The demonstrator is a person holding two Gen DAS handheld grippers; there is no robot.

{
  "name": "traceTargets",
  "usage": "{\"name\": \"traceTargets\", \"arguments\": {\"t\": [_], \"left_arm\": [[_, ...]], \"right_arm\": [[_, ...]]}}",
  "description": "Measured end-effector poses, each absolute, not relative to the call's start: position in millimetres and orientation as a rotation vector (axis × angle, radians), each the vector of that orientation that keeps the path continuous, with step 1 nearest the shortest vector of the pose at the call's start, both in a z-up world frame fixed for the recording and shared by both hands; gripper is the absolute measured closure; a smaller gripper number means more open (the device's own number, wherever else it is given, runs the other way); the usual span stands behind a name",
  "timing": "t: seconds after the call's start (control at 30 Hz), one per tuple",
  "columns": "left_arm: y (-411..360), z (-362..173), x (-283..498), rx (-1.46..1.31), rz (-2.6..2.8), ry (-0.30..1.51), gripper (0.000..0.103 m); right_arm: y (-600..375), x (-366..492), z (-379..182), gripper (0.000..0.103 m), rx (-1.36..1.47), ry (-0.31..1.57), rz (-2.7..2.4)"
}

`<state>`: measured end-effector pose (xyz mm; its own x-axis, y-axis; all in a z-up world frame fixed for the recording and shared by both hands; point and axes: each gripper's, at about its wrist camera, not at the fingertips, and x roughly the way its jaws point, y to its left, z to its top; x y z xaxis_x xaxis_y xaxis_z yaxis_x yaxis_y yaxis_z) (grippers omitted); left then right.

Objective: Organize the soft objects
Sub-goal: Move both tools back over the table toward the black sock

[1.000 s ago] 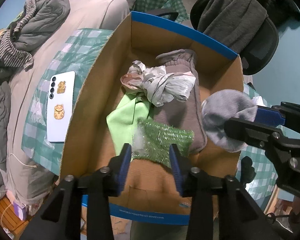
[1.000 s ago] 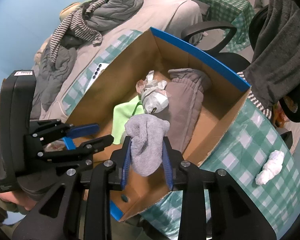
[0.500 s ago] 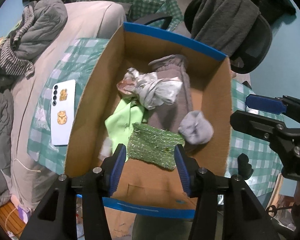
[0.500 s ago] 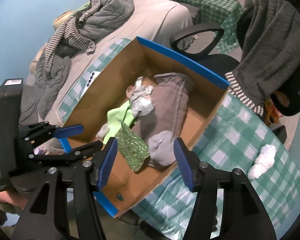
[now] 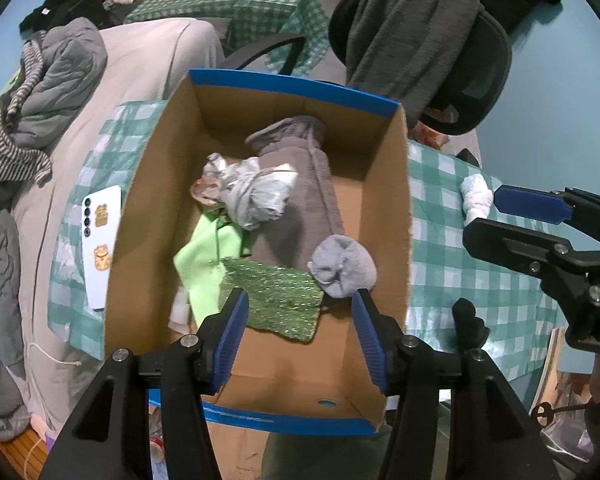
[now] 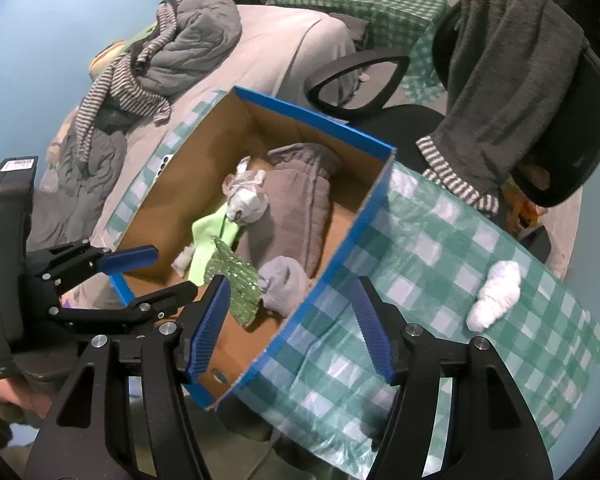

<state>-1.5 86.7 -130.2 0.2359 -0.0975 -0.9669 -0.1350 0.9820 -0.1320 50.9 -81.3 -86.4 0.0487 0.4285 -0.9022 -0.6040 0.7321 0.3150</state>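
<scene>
**Grey sock's in the box, one white bundle out on the cloth**

While both tongs hang over the cardboard box (image 5: 388, 216), neither one has anything in it. Left tongs (image 5: 300, 332) are spread wide over the near end of the box, right tongs (image 6: 290, 328) are just as wide, straddling the box's right wall.

Inside the box: a balled grey sock (image 5: 342, 266) sits against the right wall, touching the sparkly green cloth (image 5: 278, 298) and leaning on the long brown-grey fleece thing (image 5: 300, 200). A crumpled white-grey rag (image 5: 252, 192) lies on top of that, with a lime green cloth (image 5: 204, 256) under it.

Over on the checkered worktop (image 6: 440, 280), well apart from the box, lies a white rolled bundle (image 6: 496, 296). A white phone (image 5: 100, 248) rests left of the box.
</scene>
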Motion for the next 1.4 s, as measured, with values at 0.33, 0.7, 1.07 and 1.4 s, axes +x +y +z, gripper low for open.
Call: {"name": "traceTargets", "arguments": {"t": [0.33, 0.7, 1.07, 1.4], "left_arm": [[50.8, -122.8, 6.1, -0.145, -0.057, 1.33, 0.048], [2.1, -127.7, 9.3, -0.088, -0.157, 1.356, 0.048], [-40.6, -141.8, 8.9, -0.032, -0.232, 1.394, 0.043], [-66.5, -163.4, -4.2, 0.003, -0.246, 1.444, 0.035]], "right_arm": [[-115.9, 51.0, -86.0, 0.038, -0.124, 1.308, 0.726], [-165.3, 47.8, -93.6, 0.035, -0.08, 1.338, 0.632], [-209.7, 37.4, -120.2, 0.034, -0.053, 1.411, 0.552], [-233.8, 22.1, -160.8, 0.034, -0.064, 1.501, 0.515]]}}
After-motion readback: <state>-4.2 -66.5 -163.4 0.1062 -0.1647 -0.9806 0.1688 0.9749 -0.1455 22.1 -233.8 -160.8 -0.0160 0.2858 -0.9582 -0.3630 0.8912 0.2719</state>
